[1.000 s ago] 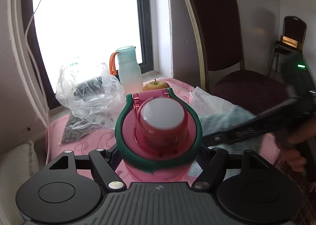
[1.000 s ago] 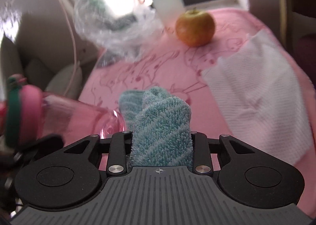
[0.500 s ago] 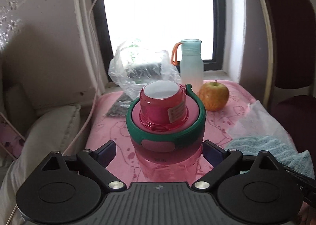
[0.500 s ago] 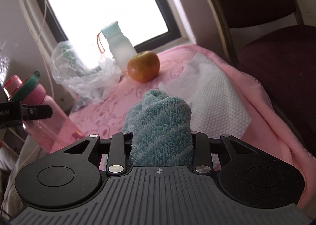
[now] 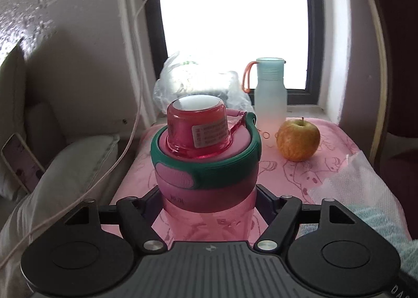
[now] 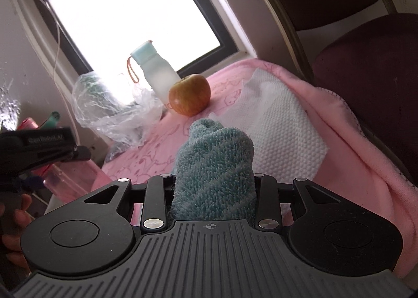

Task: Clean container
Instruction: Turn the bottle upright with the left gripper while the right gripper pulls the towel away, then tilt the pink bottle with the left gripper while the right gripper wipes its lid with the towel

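Pink plastic bottle (image 5: 207, 167): it stood upright between the fingers of the left gripper (image 5: 209, 202), with its green-banded lid on top.
Left hold: the two fingers were closed on the see-through body just under the lid, one on each side.
Bottle feel: it looked hard and smooth, so it could slip or turn in the hold. It looked empty, so likely light.
Best place to hold: right under the thick lid band, where the fingers were, since the band could stop it sliding down.
Blue cloth (image 6: 214, 170): it was soft and fuzzy, rolled into a fat bundle, and would squash easily.
Right hold: the right gripper (image 6: 213, 194) was squeezed shut on the lower part of the cloth, and the fluffy end poked out ahead of the fingers.
Where they were: in the right view, the bottle sat far off to the left of the cloth, not touching it.
Ahead of the fingers: an apple (image 5: 298, 140), a pale bottle (image 5: 270, 97) and a white paper towel (image 6: 277, 125) lay on the pink tabletop (image 5: 326, 151).
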The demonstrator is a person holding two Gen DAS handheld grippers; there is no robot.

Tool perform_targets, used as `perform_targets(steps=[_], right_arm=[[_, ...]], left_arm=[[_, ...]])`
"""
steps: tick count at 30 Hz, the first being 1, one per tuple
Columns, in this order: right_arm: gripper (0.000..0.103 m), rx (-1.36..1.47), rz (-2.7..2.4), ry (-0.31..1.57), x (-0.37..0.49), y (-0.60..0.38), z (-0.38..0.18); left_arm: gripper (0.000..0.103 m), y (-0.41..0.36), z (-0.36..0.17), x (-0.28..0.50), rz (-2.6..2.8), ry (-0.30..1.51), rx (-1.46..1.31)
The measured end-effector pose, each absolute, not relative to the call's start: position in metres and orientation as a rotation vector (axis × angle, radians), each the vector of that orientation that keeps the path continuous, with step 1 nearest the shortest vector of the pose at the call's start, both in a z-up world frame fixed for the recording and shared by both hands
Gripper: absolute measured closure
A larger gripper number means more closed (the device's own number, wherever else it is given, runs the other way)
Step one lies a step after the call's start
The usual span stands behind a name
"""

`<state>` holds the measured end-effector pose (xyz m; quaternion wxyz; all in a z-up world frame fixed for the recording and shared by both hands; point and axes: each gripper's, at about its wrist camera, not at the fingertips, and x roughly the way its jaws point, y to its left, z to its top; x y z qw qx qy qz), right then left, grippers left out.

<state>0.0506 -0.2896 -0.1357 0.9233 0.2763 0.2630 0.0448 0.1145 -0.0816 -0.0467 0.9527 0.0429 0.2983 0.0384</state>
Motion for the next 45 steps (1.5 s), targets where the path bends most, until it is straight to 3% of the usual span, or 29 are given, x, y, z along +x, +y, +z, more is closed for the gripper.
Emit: perform_targets(steps=[5, 15, 22, 25, 29, 35, 40, 45], right_arm=[[0.066, 0.530, 0.090, 0.565, 0.055, -0.283, -0.128], [0.069, 0.455, 0.085, 0.614, 0.063, -0.270, -0.113], [0.070, 0.535, 0.534, 0.520, 0.090, -0.236, -0.035], [0.066, 0.617, 0.756, 0.640, 0.118, -0.209, -0.020], [0.066, 0.491, 0.626, 0.911, 0.161, -0.165, -0.050], [0.071, 0.282, 0.292, 0.988, 0.167, -0.166, -0.108], [0.072, 0.272, 0.274, 0.897, 0.138, -0.188, -0.092], [0.072, 0.489, 0.491, 0.645, 0.115, -0.205, -0.037]], left_arm=[[0.032, -0.040, -0.042, 0.116, -0.237, 0.636, 0.122], [0.032, 0.015, -0.050, 0.076, -0.571, 0.529, 0.190], [0.032, 0.009, -0.057, 0.044, -0.607, 0.427, 0.320], [0.032, 0.013, -0.060, 0.041, -0.597, 0.427, 0.301], [0.032, 0.029, -0.060, 0.052, -0.563, 0.479, 0.161], [0.031, 0.037, -0.060, 0.065, -0.529, 0.506, 0.076], [0.032, 0.032, -0.058, 0.068, -0.527, 0.515, 0.091], [0.032, 0.027, -0.057, 0.067, -0.521, 0.520, 0.111]])
